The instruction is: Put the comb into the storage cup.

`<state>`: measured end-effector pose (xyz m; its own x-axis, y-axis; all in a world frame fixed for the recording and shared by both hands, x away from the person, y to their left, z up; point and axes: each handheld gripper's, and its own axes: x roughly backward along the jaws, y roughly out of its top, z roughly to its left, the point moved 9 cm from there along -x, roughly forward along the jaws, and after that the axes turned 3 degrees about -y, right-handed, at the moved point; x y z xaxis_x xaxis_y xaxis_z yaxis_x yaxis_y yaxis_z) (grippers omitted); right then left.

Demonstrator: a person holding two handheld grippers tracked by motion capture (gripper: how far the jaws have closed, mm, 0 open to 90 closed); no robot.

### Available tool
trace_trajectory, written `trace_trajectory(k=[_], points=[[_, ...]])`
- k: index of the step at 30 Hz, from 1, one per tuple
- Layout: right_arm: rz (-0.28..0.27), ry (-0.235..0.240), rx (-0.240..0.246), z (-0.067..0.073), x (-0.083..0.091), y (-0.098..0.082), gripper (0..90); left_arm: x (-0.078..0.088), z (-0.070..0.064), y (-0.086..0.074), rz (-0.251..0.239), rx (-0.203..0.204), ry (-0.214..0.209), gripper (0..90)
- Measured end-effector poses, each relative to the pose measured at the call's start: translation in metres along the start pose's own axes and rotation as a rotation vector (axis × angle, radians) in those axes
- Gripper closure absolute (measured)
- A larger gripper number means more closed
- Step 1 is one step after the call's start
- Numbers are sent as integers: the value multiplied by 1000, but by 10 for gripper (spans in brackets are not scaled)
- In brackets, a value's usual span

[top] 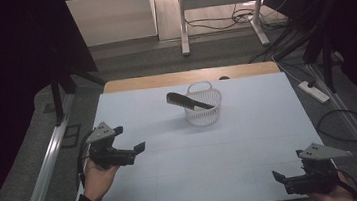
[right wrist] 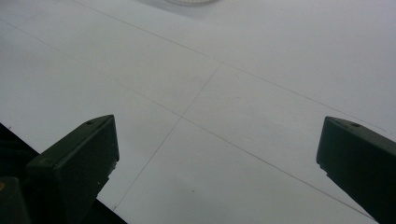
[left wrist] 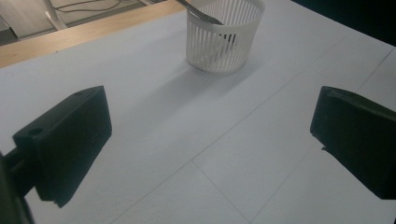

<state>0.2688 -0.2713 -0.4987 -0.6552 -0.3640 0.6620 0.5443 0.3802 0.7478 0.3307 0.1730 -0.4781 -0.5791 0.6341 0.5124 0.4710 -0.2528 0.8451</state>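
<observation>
The worktop (top: 212, 152) is a pale, white-surfaced rectangle crossed by faint seam lines, with a strip of bare wood along its far edge. Beyond that edge lie a grey floor, a white metal frame (top: 219, 5) and loose cables.

Left gripper (top: 128, 143): held in the person's left hand (top: 99, 176) over the worktop's left edge, about midway along it, with its grey three-cornered plate on top. In the left gripper view its two black jaws stand wide apart with bare worktop between them; they hold nothing.

Right gripper (top: 279, 179): held in the person's right hand (top: 334, 192) at the near right corner of the worktop, pointing toward the left. In the right gripper view its jaws are likewise spread wide over bare surface and hold nothing.

Basket (top: 203, 103): a small, round, white slatted basket with a loop handle at its far rim, standing upright near the middle of the far edge, well apart from both grippers. In the left gripper view it stands ahead of the jaws (left wrist: 224, 35).

Comb (top: 189, 101): a dark comb lying tilted across the basket's rim, one end down inside the basket at the right, the other end projecting out beyond the rim to the left, clear of the worktop.
</observation>
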Motion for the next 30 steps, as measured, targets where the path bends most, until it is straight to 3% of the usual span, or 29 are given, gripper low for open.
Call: trace_trajectory(k=[14, 30], points=[[2, -2, 3, 0, 0, 0, 0, 11, -3, -10, 10, -2, 21, 0], [1, -4, 3, 0, 0, 0, 0, 27, -5, -21, 10, 21, 36, 0]])
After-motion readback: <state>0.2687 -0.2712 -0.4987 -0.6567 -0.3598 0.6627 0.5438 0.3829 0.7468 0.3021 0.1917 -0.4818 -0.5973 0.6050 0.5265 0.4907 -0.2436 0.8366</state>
